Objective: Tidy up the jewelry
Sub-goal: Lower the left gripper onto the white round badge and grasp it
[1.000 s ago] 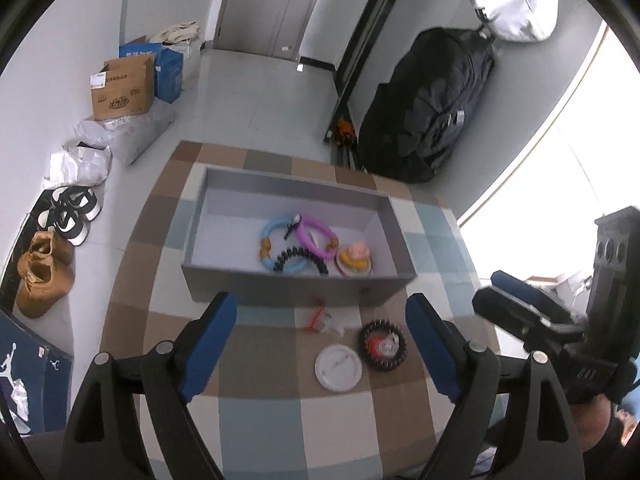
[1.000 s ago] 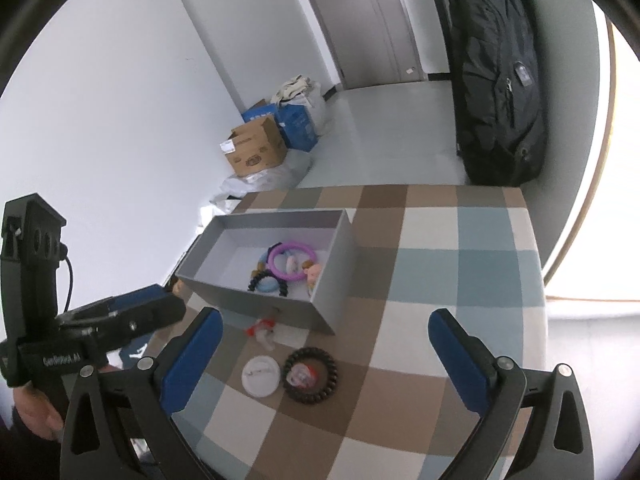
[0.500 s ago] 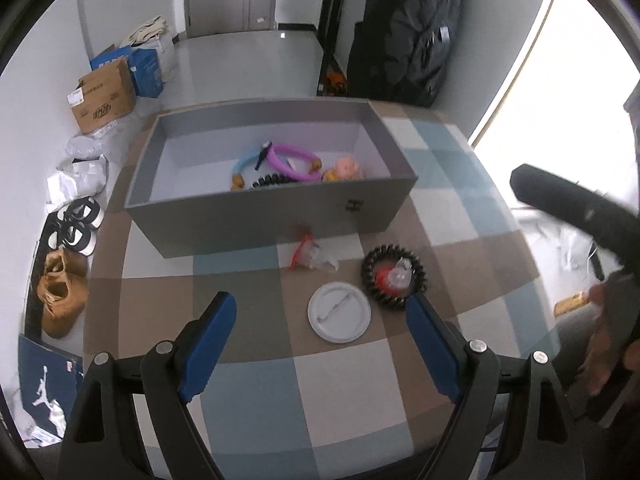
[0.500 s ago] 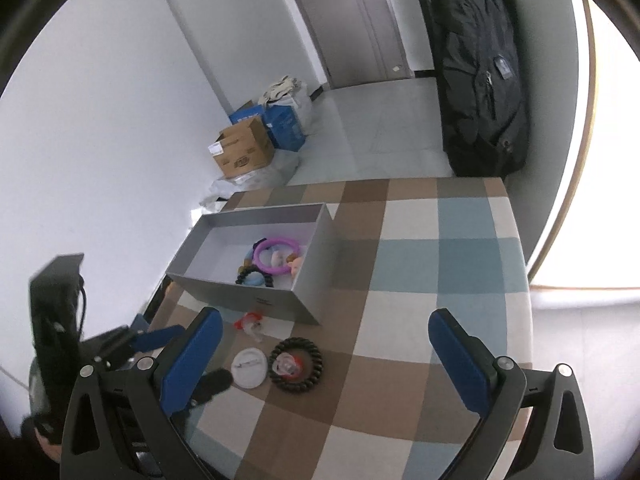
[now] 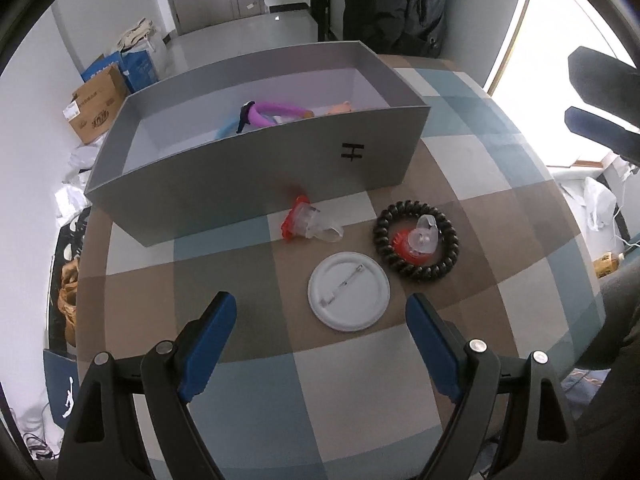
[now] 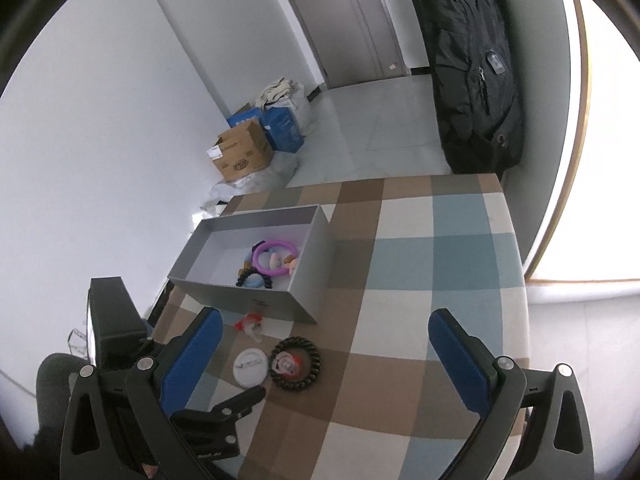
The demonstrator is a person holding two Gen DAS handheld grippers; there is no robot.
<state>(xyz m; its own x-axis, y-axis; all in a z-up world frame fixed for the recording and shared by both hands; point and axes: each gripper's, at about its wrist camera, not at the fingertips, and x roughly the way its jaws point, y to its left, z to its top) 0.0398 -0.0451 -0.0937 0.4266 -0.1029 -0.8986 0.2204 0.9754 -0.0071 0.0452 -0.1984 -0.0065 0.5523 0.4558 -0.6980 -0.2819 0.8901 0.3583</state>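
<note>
Left claw (image 5: 320,320) spread wide, empty, above white pin badge (image 5: 349,292) near counter's (image 5: 500,168) left edge. Right claw (image 6: 320,344) also spread, empty. Dark bead bracelet (image 5: 416,240) rings a red-clear piece, identity unclear. Grey box (image 5: 256,176) toward left-far corner: front wall hides most contents; purple ring (image 5: 276,112) partly visible.

Left gripper (image 5: 321,320) tilts steeply down, jaws wide and empty; right gripper (image 6: 325,336), at its 2 o'clock, likewise gapes.
</note>
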